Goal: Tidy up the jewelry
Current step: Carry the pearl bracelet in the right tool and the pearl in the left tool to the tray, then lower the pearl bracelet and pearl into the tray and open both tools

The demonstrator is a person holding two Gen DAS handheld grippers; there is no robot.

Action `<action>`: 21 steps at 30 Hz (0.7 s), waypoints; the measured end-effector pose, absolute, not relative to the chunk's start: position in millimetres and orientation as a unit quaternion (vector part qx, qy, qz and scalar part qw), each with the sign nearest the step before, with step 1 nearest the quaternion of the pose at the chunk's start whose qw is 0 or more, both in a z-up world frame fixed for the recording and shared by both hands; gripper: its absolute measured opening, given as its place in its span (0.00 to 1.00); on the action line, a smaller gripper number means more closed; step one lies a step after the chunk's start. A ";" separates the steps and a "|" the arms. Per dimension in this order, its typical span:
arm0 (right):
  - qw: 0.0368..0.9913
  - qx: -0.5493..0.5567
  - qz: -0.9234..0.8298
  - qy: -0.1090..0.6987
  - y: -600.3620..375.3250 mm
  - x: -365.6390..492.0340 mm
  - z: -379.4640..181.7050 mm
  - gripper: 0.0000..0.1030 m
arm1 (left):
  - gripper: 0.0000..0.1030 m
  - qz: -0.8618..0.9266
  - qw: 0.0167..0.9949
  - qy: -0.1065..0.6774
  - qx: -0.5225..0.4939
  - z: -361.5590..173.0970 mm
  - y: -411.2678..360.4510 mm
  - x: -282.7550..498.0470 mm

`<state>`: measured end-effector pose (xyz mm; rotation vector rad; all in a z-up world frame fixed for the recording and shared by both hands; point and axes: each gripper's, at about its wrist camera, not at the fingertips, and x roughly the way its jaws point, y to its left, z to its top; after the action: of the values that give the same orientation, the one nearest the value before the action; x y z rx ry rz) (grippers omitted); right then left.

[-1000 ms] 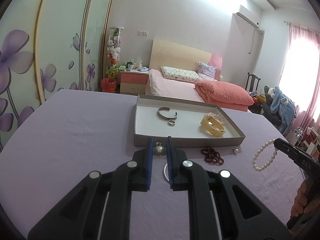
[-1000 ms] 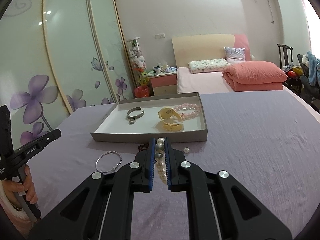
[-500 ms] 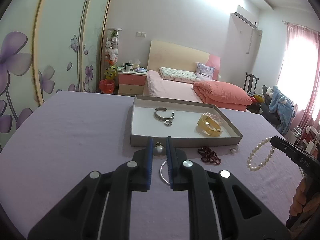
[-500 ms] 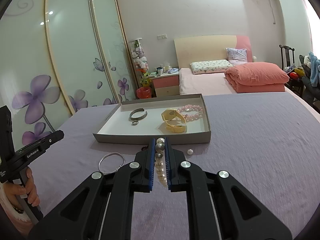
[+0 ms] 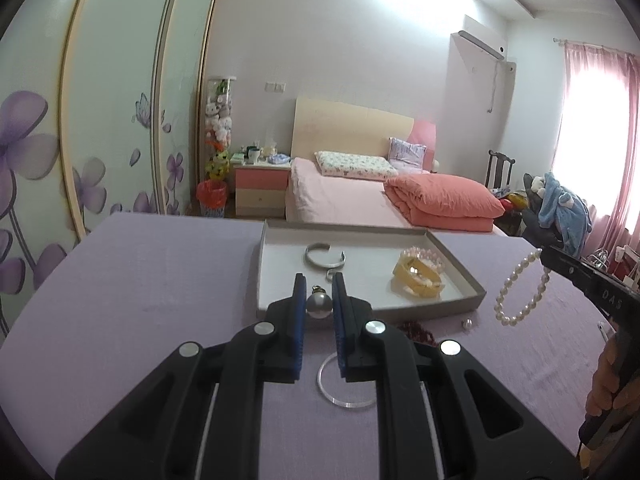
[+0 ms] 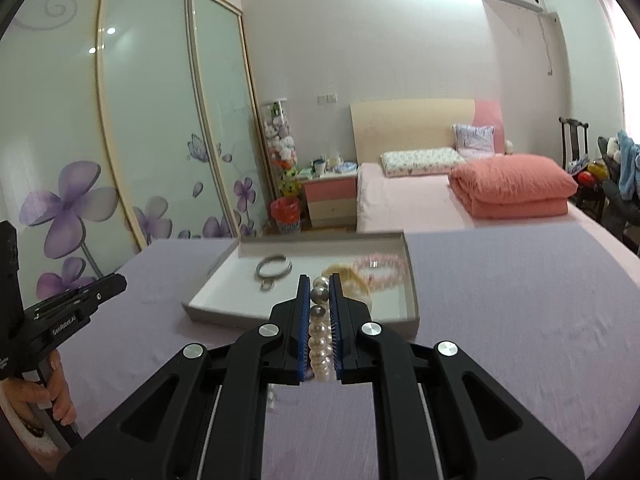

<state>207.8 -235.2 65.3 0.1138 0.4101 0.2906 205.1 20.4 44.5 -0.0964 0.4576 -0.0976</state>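
Observation:
My left gripper [image 5: 319,286] is shut on a grey pearl pendant [image 5: 318,305], held above the purple table just before the grey tray [image 5: 456,270]. My right gripper [image 6: 319,282] is shut on a white pearl bracelet [image 6: 320,340], which hangs from it in the left wrist view [image 5: 520,292], near the tray's front edge [image 6: 280,318]. The tray holds a silver bangle [image 5: 325,257], a small ring [image 5: 330,274], a yellow bracelet [image 5: 418,280] and a pink bead bracelet [image 6: 380,272]. A clear bangle [image 5: 344,388], dark red beads [image 5: 418,332] and a loose pearl [image 5: 467,323] lie on the table.
The table is covered in purple cloth [image 5: 140,292]. Behind it stand a pink bed [image 5: 360,196], a nightstand [image 5: 260,188] and a sliding wardrobe [image 5: 100,120]. A chair with clothes [image 5: 560,208] is at the right. My left gripper shows at the left in the right wrist view [image 6: 116,282].
Both grippers have risen and moved toward the tray with their jewelry. The pearl bracelet now hangs higher, and the clear bangle lies nearer beneath my left gripper.

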 end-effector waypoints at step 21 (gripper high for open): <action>0.970 0.013 0.137 0.200 -203.0 306.6 55.4 0.10 | 0.13 -0.044 0.974 0.218 -0.049 34.8 5.4 317.4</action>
<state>306.6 -203.0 55.4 0.0265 0.4042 0.2768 317.4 5.4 34.8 -0.0986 0.4402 -0.0891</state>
